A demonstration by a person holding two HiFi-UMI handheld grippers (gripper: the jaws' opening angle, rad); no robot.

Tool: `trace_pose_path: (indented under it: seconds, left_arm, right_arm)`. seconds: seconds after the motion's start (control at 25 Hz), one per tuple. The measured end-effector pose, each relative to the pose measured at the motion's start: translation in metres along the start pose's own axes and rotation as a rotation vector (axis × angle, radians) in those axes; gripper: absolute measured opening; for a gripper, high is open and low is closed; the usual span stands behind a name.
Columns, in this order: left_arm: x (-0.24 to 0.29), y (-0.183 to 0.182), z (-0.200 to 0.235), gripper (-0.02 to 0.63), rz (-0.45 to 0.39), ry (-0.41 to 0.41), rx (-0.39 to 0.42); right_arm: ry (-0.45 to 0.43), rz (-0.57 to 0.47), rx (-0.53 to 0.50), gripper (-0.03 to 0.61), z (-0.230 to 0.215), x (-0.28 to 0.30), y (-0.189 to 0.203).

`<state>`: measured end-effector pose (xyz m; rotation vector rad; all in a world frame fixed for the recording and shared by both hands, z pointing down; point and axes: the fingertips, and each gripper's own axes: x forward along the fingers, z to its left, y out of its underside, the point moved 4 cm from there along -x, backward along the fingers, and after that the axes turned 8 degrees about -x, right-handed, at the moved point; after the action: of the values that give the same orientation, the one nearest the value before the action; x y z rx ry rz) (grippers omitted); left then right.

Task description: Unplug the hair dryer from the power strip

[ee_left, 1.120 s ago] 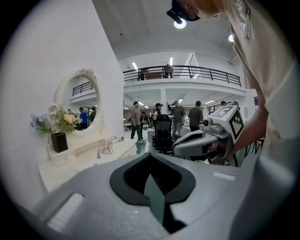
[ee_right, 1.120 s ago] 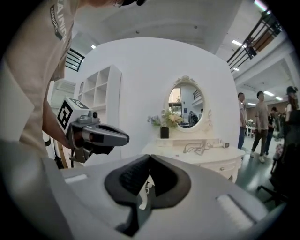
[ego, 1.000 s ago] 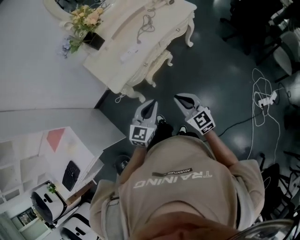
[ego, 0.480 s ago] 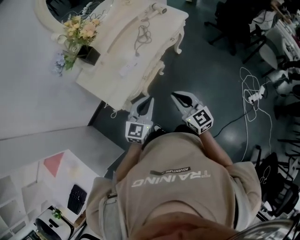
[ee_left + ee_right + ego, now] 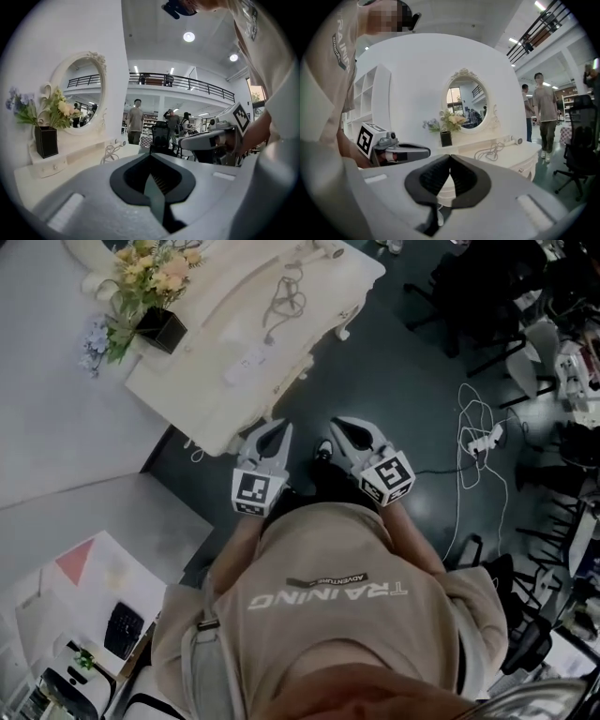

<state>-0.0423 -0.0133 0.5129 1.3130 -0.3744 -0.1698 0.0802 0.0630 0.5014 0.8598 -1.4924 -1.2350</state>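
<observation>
Head view: hair dryer beyond fingers

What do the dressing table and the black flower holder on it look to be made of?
Dressing table: probably painted wood, cream, matte; its curved carved legs and scalloped edge suggest so.
Flower holder: black, square, smooth; ceramic or plastic, cannot tell.

Right gripper fingers together, empty; hair dryer on vanity table ahead.

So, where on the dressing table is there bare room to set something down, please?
Bare top lies between the black vase and the coiled cord, and at the near corner of the table. The hair dryer end is crowded.
</observation>
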Motion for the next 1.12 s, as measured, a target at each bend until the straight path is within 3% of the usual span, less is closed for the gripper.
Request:
trace_pose_path:
  seconds: [0.12, 0.28, 0.56, 0.8, 1.12]
  left_arm:
    - [0.017, -0.003, 0.008, 0.006, 0.008, -0.039, -0.011]
    - [0.042, -0.023, 0.026, 0.006, 0.0, -0.104, -0.089]
    - [0.096, -0.078, 0.058, 0.006, -0.013, -0.249, 0.012]
    - [0.126, -0.076, 0.078, 0.006, -0.025, -0.374, -0.079]
    - [0.139, -0.067, 0.09, 0.006, 0.017, -0.432, -0.105]
  right_arm:
    - [-0.035, -0.001, 0.01, 0.005, -0.018, 0.012, 0.005]
    - [-0.103, -0.011, 0.017, 0.005, -0.05, 0.036, 0.005]
    - [-0.238, -0.071, -0.008, 0.005, -0.122, 0.079, -0.016]
    - [-0.327, -0.071, -0.016, 0.005, -0.162, 0.104, -0.015]
    - [-0.424, -0.042, 0.007, 0.005, -0.172, 0.136, -0.005]
